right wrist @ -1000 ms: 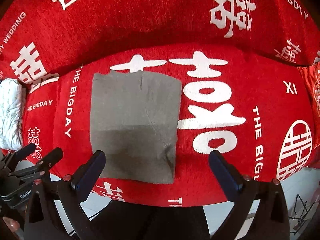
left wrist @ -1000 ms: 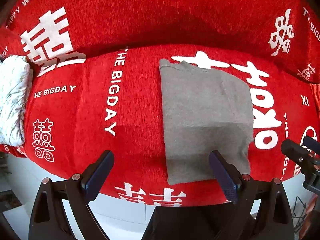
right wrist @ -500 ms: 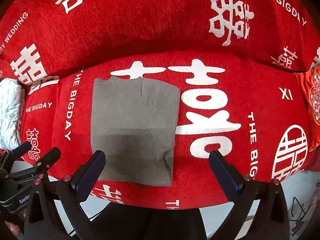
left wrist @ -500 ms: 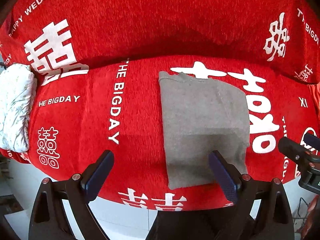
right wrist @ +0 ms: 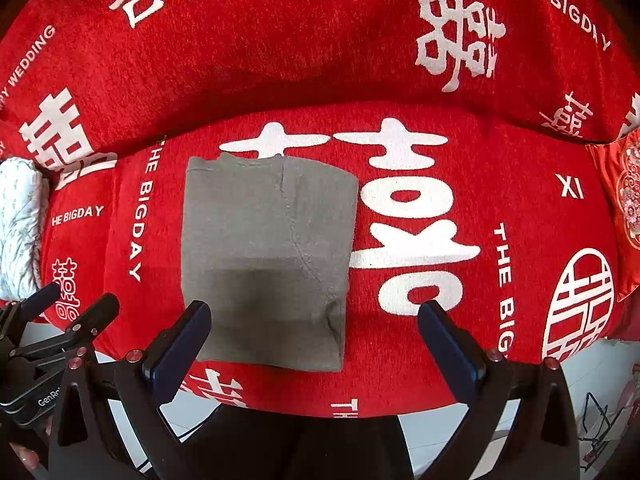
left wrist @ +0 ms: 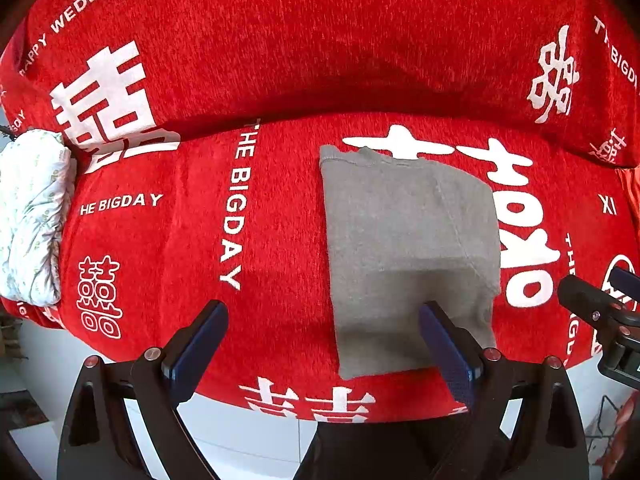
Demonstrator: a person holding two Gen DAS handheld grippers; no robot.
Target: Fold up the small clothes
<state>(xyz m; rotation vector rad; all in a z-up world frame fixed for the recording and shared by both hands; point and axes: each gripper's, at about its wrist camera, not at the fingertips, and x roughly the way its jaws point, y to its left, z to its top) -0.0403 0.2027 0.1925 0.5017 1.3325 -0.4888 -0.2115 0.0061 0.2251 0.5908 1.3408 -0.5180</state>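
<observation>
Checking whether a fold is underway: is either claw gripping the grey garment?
No; the left claw and right claw are both open and the grey garment lies flat, ungripped.

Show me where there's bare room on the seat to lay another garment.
Widest bare stretch: between the grey folded garment and the white bundle. Another lies right of the garment, toward the red cushion. Both open grippers crowd the front edge.

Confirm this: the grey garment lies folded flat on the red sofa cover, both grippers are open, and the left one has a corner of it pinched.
Not quite. The left gripper pinches nothing: in the left wrist view its jaws stand wide apart and empty. The grey garment does lie folded flat on the red sofa cover, and the right gripper is open too.
</observation>
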